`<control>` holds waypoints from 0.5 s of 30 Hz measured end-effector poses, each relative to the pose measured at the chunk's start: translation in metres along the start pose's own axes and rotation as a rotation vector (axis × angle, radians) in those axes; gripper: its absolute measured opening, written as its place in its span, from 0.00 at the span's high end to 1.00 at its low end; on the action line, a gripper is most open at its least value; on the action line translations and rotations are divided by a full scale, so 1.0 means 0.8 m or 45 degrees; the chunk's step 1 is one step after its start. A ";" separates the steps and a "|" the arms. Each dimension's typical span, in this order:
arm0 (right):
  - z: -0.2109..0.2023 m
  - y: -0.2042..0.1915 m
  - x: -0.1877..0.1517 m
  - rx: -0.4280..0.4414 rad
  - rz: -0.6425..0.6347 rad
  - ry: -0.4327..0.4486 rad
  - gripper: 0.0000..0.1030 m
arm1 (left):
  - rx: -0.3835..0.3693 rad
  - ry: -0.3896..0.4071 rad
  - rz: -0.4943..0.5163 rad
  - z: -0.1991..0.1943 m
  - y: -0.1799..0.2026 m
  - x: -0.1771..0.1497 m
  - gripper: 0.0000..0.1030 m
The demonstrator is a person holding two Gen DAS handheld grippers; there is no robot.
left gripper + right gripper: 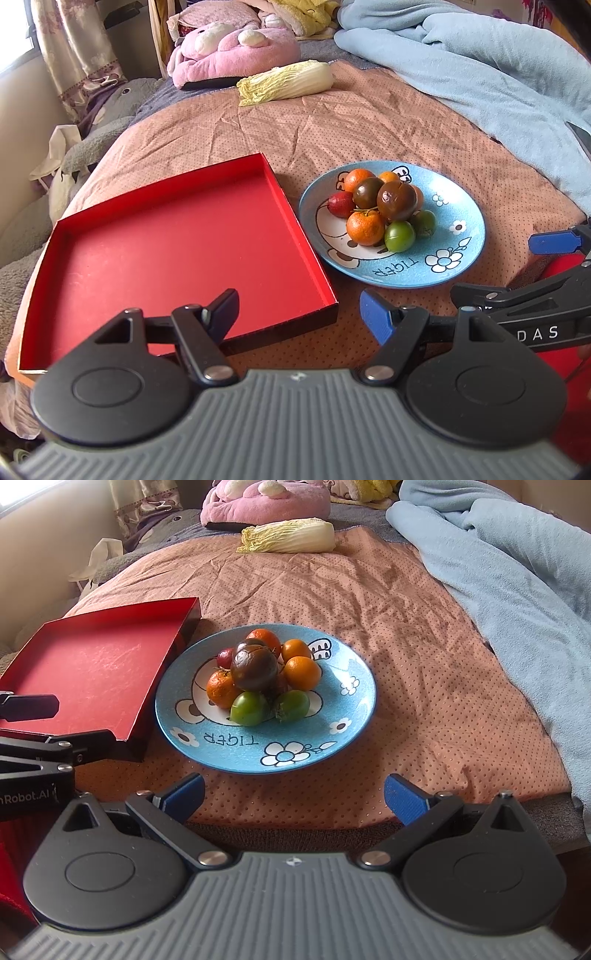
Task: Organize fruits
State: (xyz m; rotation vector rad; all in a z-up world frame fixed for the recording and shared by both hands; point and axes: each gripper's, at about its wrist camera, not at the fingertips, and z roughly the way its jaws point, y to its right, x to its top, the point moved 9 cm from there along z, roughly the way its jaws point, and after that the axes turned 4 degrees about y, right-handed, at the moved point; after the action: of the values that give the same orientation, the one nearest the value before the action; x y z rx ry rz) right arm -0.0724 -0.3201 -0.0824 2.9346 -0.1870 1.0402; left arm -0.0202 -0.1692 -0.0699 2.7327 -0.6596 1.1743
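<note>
A blue plate (458, 251) (347, 716) printed with a cartoon tiger holds a pile of fruit: several oranges (365, 228) (302, 672), two dark brown fruits (396, 200) (254, 671), two green ones (399, 236) (249, 708) and a small red one (341, 204). Left of it lies an empty red tray (166, 251) (85, 668). My left gripper (301, 314) hovers open over the tray's near right corner, nothing between its blue pads. My right gripper (293, 794) is open near the bed's front edge, just short of the plate.
Everything rests on an orange dotted bedcover (424, 657). A napa cabbage (286, 85) (290, 535) lies at the back. A light blue blanket (480, 66) (517, 576) covers the right side. Pink plush toys (232, 48) sit behind.
</note>
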 end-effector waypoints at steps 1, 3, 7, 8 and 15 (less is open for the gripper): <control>0.000 0.000 0.000 0.001 0.001 -0.001 0.00 | -0.001 0.000 0.000 0.000 0.000 0.000 0.28; 0.001 -0.001 -0.001 0.003 0.003 -0.002 0.00 | -0.001 0.000 0.000 0.000 0.000 0.000 0.28; 0.001 -0.001 -0.001 0.003 0.002 -0.002 0.00 | -0.001 -0.001 0.000 0.000 0.000 0.000 0.28; 0.002 -0.001 -0.001 0.004 0.003 -0.003 0.00 | -0.001 0.000 0.000 0.000 0.000 0.000 0.28; 0.003 -0.002 -0.002 0.007 0.005 -0.004 0.00 | -0.001 -0.001 0.000 0.000 0.001 0.000 0.28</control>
State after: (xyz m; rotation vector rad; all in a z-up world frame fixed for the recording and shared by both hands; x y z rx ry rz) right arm -0.0720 -0.3182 -0.0851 2.9421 -0.1899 1.0377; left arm -0.0203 -0.1697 -0.0703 2.7331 -0.6604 1.1729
